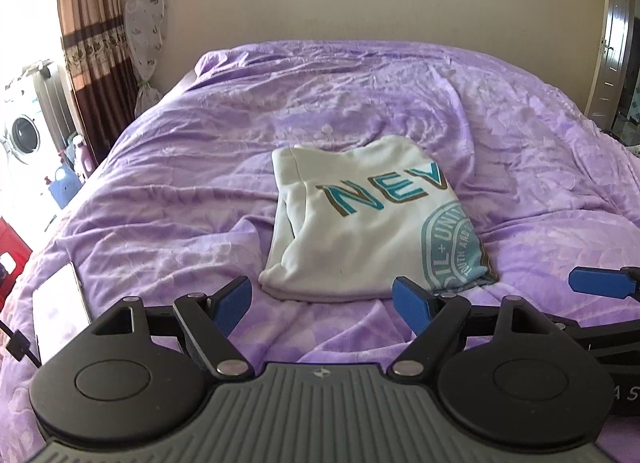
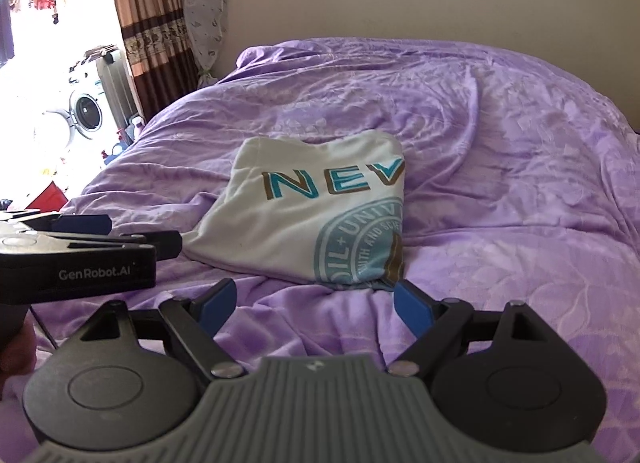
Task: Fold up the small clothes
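A white cotton T-shirt with teal and brown print [image 1: 360, 223], already folded into a compact, roughly rectangular packet, lies near the middle of a bed covered by a rumpled lilac patterned bedspread [image 1: 180, 167]. It sits straight ahead of both sets of tongs and just beyond their tips, its near hem toward the cameras and its long axis running away from them toward the far wall. The left tongs [image 1: 326, 301] stand wide, nothing between their blue pads, and face the packet's near left corner. The right tongs [image 2: 316, 303] are equally wide and empty, their right pad just beside the near right corner with the printed seal. Both look about equally near, so a two-handed grasp of the near hem seems the likely next move. Readable on the shirt: large letters "NEV", cut off by the fold, and a round teal seal [image 2: 360, 239] with partial words like "UNIV" and "AND SCIE". In the right wrist view the left tool's black body reads "GenRobot.AI" [image 2: 94, 274].
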{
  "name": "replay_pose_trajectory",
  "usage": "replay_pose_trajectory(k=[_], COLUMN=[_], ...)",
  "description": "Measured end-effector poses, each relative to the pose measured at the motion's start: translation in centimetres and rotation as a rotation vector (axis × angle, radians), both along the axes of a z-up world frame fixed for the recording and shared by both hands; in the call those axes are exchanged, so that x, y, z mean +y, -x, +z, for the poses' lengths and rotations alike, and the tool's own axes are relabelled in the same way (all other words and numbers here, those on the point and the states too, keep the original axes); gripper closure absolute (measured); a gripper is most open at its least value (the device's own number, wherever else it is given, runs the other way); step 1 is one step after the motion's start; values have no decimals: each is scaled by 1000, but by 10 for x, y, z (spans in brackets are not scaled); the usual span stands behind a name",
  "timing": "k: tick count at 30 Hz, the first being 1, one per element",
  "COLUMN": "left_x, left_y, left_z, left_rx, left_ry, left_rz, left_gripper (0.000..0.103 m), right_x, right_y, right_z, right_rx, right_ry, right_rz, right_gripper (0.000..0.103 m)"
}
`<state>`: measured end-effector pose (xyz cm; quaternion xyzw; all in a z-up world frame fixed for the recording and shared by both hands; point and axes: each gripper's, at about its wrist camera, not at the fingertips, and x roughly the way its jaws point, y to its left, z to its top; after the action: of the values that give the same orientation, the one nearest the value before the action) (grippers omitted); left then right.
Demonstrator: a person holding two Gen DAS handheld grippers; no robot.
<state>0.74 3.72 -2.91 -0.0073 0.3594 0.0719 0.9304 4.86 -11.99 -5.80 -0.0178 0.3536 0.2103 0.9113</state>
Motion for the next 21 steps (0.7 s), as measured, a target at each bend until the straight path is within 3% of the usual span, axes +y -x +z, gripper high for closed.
replay_pose_trajectory(k=[21], left_x=[-5], left_y=[-4], left_z=[-5], left_rx=[37], left_ry=[-12], left_rz=[-13], left_gripper=[9], right_x=[3], right_y=[-4], right_z=[-7], right_rx=[49], right_ry=[5], right_rz=[17], right_gripper=[21])
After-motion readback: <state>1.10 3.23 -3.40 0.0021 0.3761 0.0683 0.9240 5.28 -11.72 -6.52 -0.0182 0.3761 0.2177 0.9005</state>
